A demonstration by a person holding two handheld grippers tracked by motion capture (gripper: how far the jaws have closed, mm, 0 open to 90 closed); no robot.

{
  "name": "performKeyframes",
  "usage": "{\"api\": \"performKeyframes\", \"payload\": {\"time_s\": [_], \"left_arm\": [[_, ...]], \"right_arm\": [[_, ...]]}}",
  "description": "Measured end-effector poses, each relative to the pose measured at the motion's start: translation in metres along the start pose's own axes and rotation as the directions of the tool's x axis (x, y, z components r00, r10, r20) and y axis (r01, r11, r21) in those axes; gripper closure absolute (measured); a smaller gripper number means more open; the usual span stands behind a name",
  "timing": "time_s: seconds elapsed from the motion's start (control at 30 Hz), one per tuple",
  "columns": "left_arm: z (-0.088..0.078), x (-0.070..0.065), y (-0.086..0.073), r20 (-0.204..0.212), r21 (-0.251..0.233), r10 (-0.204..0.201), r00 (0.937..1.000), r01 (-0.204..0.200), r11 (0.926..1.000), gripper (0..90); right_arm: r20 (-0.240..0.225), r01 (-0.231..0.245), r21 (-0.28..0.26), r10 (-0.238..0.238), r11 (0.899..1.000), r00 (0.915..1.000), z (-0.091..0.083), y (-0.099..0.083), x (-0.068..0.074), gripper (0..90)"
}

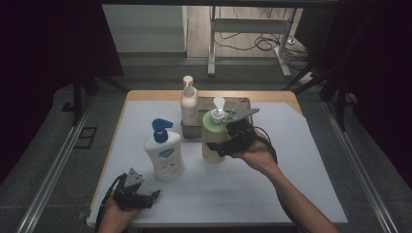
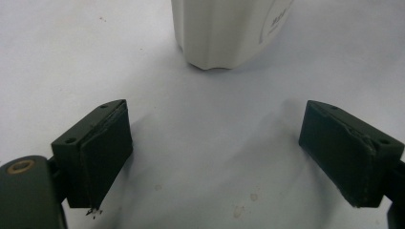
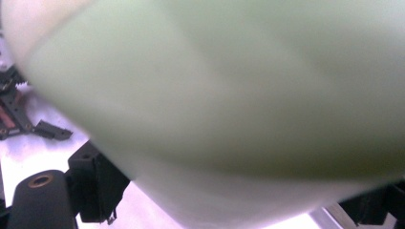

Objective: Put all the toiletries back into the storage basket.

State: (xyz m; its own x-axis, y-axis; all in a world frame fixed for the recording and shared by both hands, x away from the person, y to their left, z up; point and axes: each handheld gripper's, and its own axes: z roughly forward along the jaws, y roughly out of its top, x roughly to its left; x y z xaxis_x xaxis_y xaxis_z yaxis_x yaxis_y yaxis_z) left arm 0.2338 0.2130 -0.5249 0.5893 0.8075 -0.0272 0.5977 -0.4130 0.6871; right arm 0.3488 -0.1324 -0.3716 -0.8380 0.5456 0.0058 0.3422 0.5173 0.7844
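The right gripper (image 1: 228, 141) is clasping the pale green pump bottle (image 1: 214, 136) around its middle, the jaws standing wide on either side of the bottle's body. In the right gripper view the green bottle (image 3: 229, 95) is lying right across the jaws, close and blurred, with one black jaw showing at its lower left and the other at the lower right corner. The bottle is standing upright, or very nearly so; whether its base is touching the white table sheet (image 1: 272, 184) or hanging just above it cannot be told. Its white pump head is pointing up.

Taking the green bottle as the landmark: a dark metal tray (image 1: 241, 103) is sitting just behind it, at the far edge of the sheet, and a cream pump bottle (image 1: 189, 102) is standing upright at the left end of that tray, behind and to the left of the green bottle. A white bottle with a blue pump (image 1: 164, 151) is standing upright on the sheet to the left of the green bottle, near it but apart.

The left gripper (image 1: 145, 196) is resting low on the sheet well to the near left of the green bottle, just in front of the blue-pump bottle. In the left gripper view its jaws are standing wide apart with nothing between them, and the rounded base of the white bottle (image 2: 224, 33) is sitting beyond them on the sheet, clear of both pads.
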Motion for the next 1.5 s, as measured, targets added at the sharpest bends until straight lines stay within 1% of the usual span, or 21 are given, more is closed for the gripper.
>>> {"api": "performKeyframes", "payload": {"time_s": [0.17,0.47,0.63,0.9,1.0,1.1,1.3,1.4,1.5], "left_arm": [[0.0,0.0,0.0,0.0,0.0,0.0,1.0,0.0,1.0,10.7],[0.0,0.0,0.0,0.0,0.0,0.0,1.0,0.0,1.0,10.7],[0.0,0.0,0.0,0.001,0.0,-0.001,1.0,0.001,1.0,10.6],[0.0,0.0,0.0,0.001,0.0,-0.001,1.0,0.001,1.0,10.6],[0.0,0.0,0.0,0.001,0.0,-0.001,1.0,0.001,1.0,10.7],[0.0,0.0,0.0,0.001,0.0,-0.001,1.0,0.001,1.0,10.7],[0.0,0.0,0.0,0.001,0.0,-0.001,1.0,0.001,1.0,10.7],[0.0,0.0,0.0,0.001,0.0,-0.001,1.0,0.001,1.0,10.7],[0.0,0.0,0.0,0.001,0.0,-0.001,1.0,0.001,1.0,10.6]], "right_arm": [[0.014,-0.013,-0.009,0.013,1.0,0.9998,-0.003,0.007,-0.007,13.0],[0.053,-0.002,-0.01,0.003,1.0,0.9986,-0.003,0.021,-0.018,13.0],[0.07,-0.008,-0.014,0.009,1.0,0.9975,-0.003,0.028,-0.024,13.0],[0.107,-0.024,-0.025,0.027,0.999,0.9939,0.0,0.038,-0.035,13.0],[0.11,-0.035,-0.03,0.038,0.999,0.9932,0.001,0.041,-0.039,12.9],[0.119,-0.036,-0.035,0.04,0.999,0.9921,0.003,0.044,-0.042,13.0],[0.146,-0.046,-0.033,0.05,0.998,0.9879,0.007,0.048,-0.049,13.0],[0.151,-0.061,-0.037,0.066,0.997,0.9863,0.008,0.05,-0.053,13.0],[0.164,-0.06,-0.039,0.066,0.997,0.9843,0.009,0.053,-0.056,13.0]]}}
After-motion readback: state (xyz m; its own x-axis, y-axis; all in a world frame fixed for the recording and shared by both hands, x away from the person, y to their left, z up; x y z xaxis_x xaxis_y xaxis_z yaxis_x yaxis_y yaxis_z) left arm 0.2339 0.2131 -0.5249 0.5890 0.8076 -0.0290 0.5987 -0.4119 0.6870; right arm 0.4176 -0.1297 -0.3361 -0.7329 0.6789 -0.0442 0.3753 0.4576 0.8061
